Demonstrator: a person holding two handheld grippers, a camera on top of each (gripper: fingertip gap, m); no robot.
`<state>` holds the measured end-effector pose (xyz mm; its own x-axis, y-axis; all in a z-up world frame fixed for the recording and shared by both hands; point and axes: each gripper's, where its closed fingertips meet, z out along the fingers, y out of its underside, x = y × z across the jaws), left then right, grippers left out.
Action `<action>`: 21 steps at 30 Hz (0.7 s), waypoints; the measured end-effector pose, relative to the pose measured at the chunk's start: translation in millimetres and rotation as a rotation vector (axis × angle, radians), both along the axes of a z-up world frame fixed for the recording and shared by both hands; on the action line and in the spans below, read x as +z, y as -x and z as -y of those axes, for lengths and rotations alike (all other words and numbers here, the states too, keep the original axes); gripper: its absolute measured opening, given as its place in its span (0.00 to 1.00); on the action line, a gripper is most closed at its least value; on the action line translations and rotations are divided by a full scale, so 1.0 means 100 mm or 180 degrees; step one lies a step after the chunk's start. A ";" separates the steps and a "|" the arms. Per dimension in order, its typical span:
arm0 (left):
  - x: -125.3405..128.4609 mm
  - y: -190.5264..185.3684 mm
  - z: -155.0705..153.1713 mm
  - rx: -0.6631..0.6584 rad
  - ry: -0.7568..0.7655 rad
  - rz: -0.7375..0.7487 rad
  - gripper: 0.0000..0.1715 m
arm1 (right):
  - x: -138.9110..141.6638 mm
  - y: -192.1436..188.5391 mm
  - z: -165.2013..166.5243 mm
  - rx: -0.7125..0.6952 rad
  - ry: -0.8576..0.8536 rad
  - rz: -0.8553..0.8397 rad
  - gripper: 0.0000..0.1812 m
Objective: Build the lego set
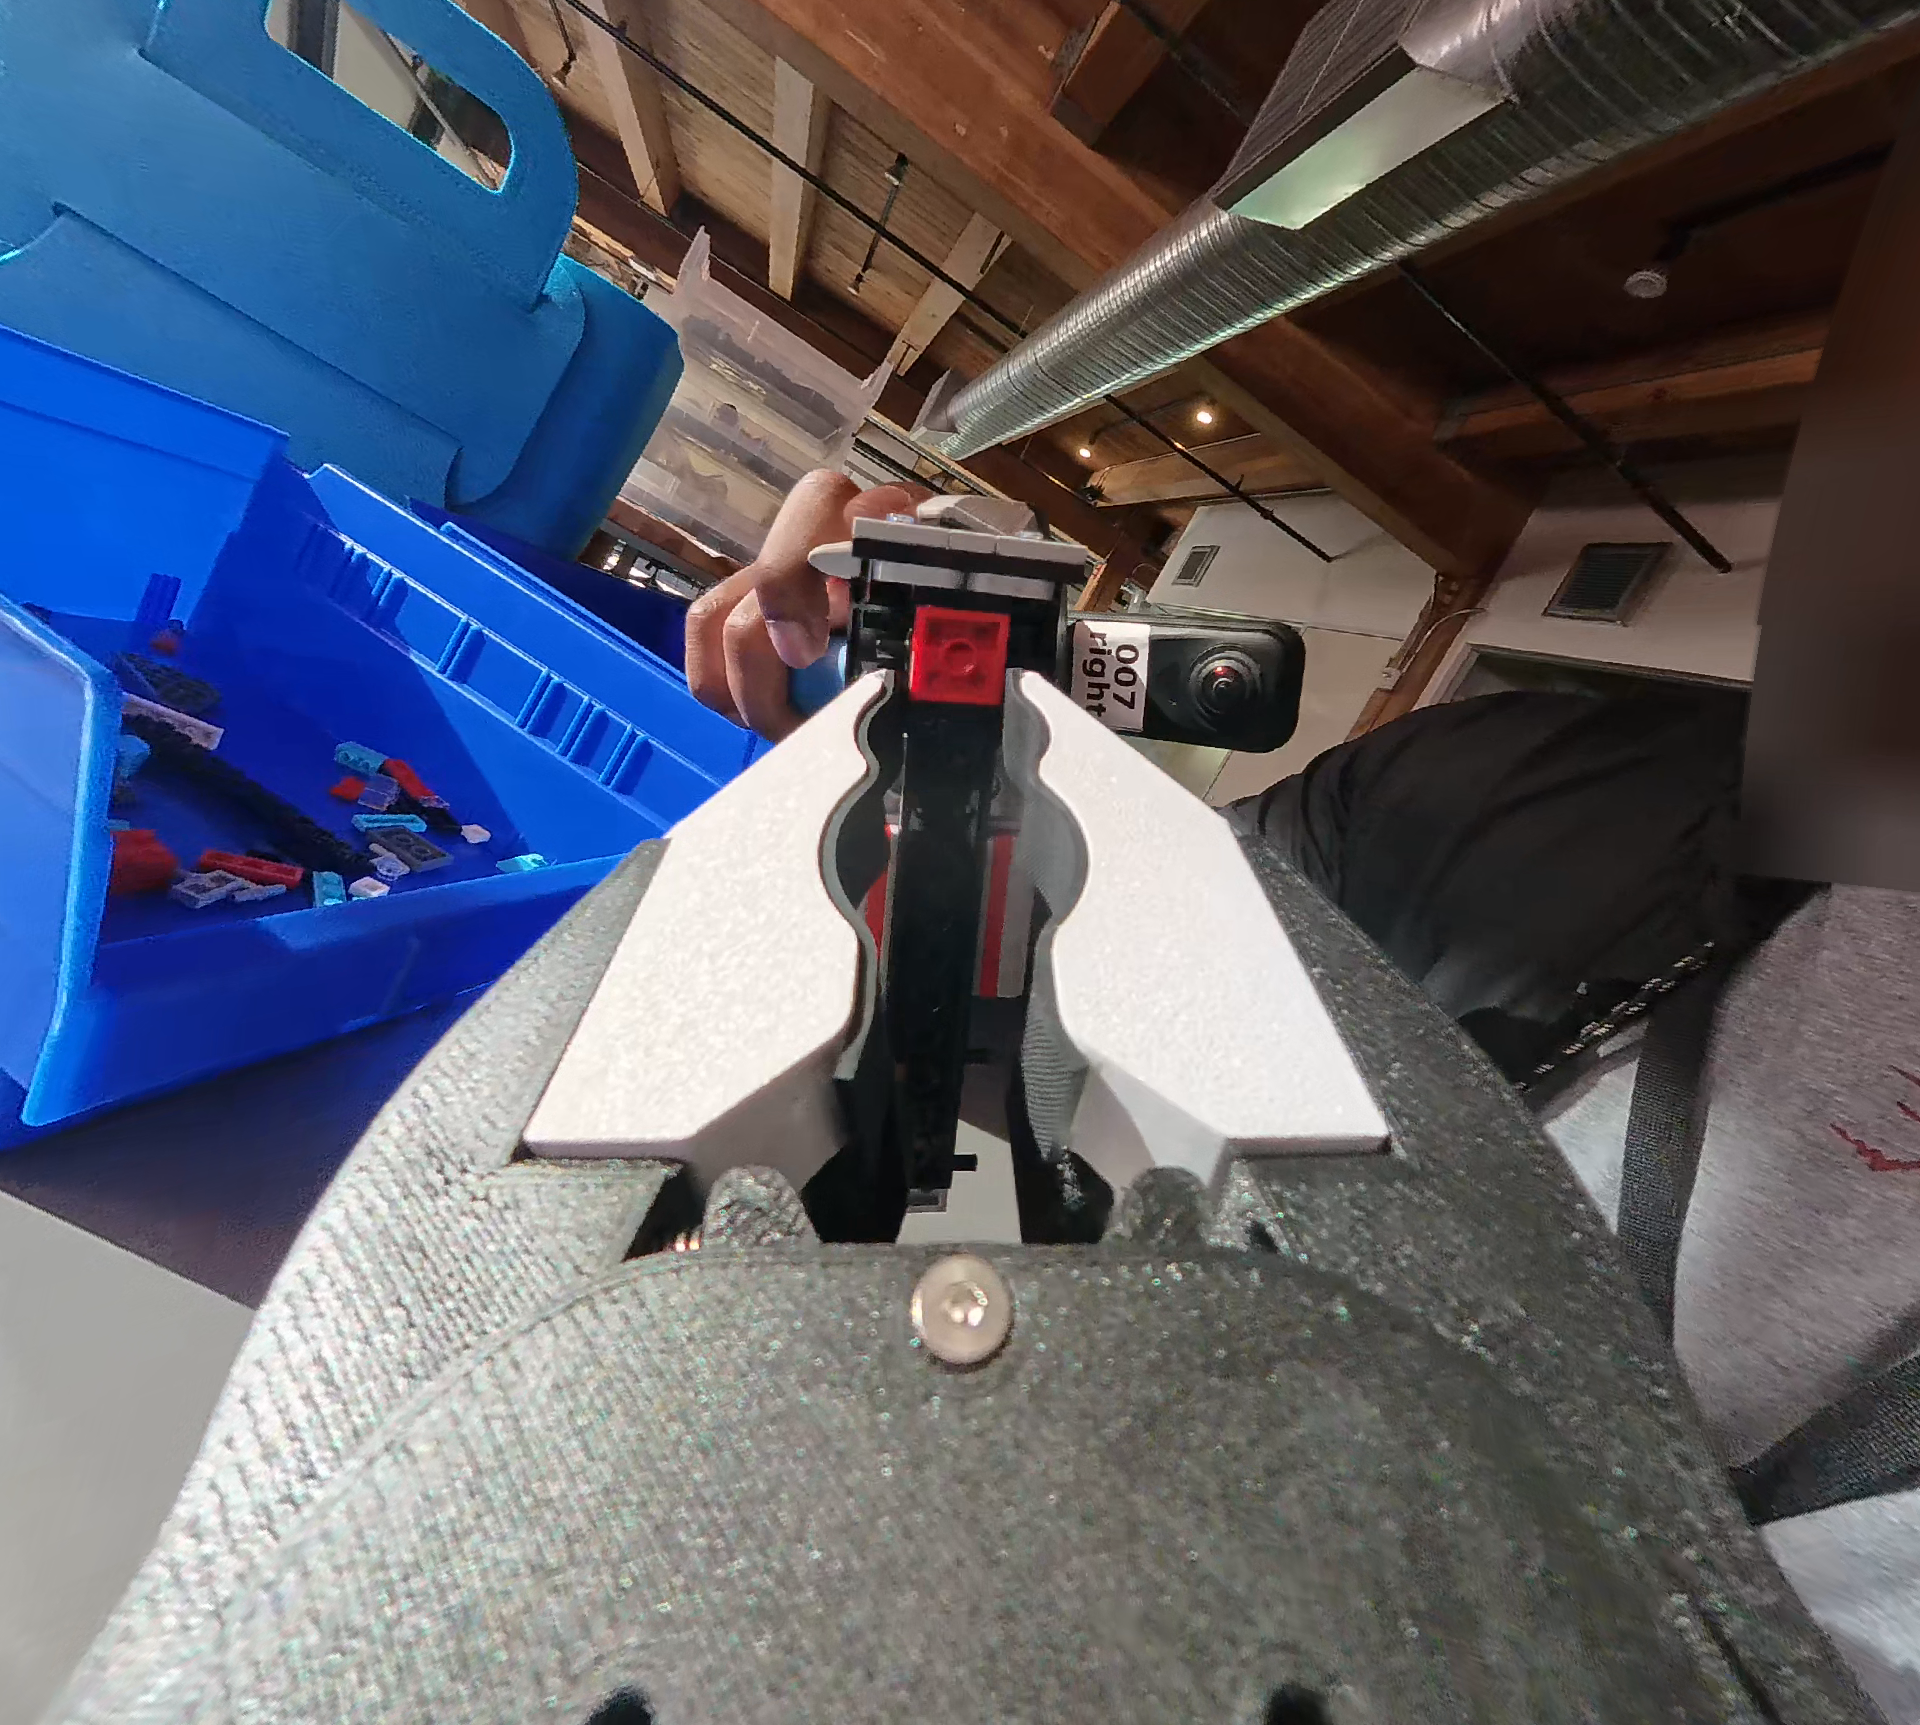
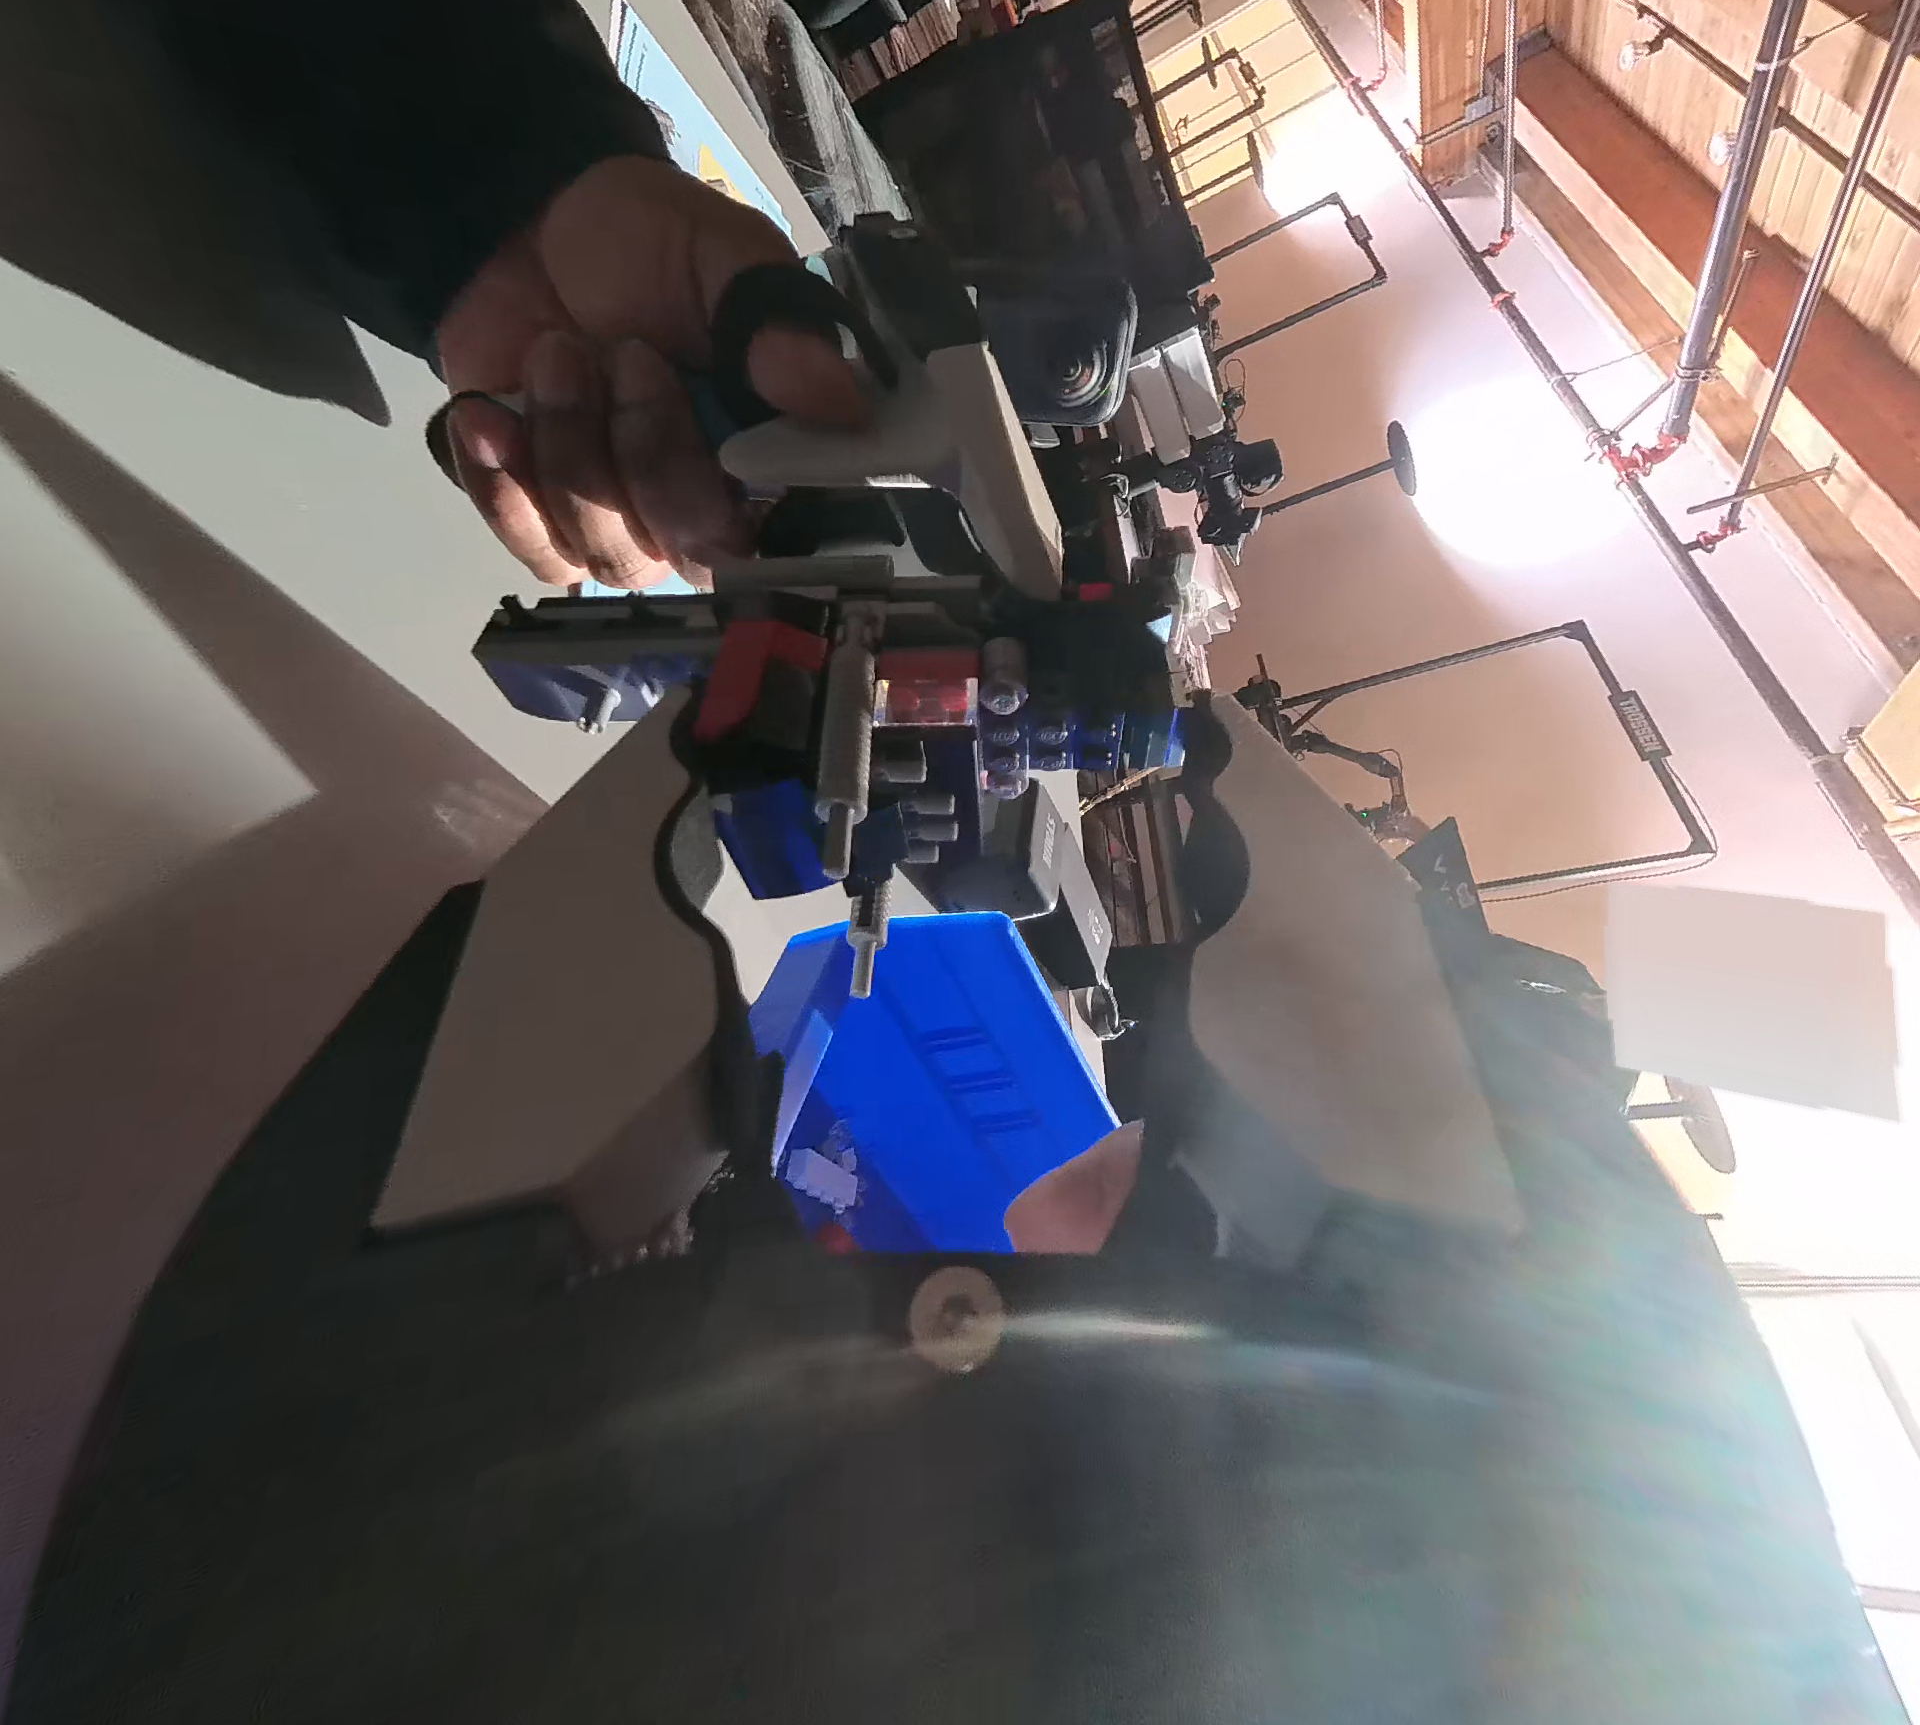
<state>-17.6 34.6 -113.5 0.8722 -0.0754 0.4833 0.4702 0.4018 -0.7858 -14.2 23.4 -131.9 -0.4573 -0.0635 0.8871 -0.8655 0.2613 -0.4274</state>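
Observation:
My left gripper (image 1: 954, 688) is shut on a long black Lego model (image 1: 935, 896), which stands up between its white fingers (image 1: 727, 927). A red brick (image 1: 958, 655) and grey plates sit at the model's far end. In the right wrist view the same model (image 2: 914, 709) shows blue, red, black and grey parts with grey pins sticking out. My right gripper (image 2: 945, 719) has its jaws wide apart, with the tips on either side of the model; I cannot tell if they touch it. The left gripper's finger (image 2: 966, 449) holds the model from the far side.
A blue bin (image 1: 416, 636) at the left holds several loose bricks (image 1: 312, 844); it also shows in the right wrist view (image 2: 935, 1073). A light blue carrier (image 1: 312, 221) stands behind it. The right gripper's camera (image 1: 1195, 683), a hand (image 1: 769, 626) and a dark jacket (image 1: 1507, 844) are close by.

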 end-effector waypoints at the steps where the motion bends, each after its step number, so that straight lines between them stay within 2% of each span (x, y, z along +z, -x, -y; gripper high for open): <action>1: 0.00 0.00 0.00 -0.0018 -0.0013 0.0017 0.11 | 0.00 0.00 0.00 0.0005 0.0004 0.0002 0.50; 9: 0.01 0.00 0.00 -0.0072 -0.0059 0.0084 0.11 | 0.01 -0.02 0.00 0.0027 0.0034 0.0033 0.50; 21: 0.02 -0.02 0.01 0.0004 -0.0026 -0.0063 0.11 | 0.03 -0.04 0.01 0.0053 0.0082 0.0076 0.50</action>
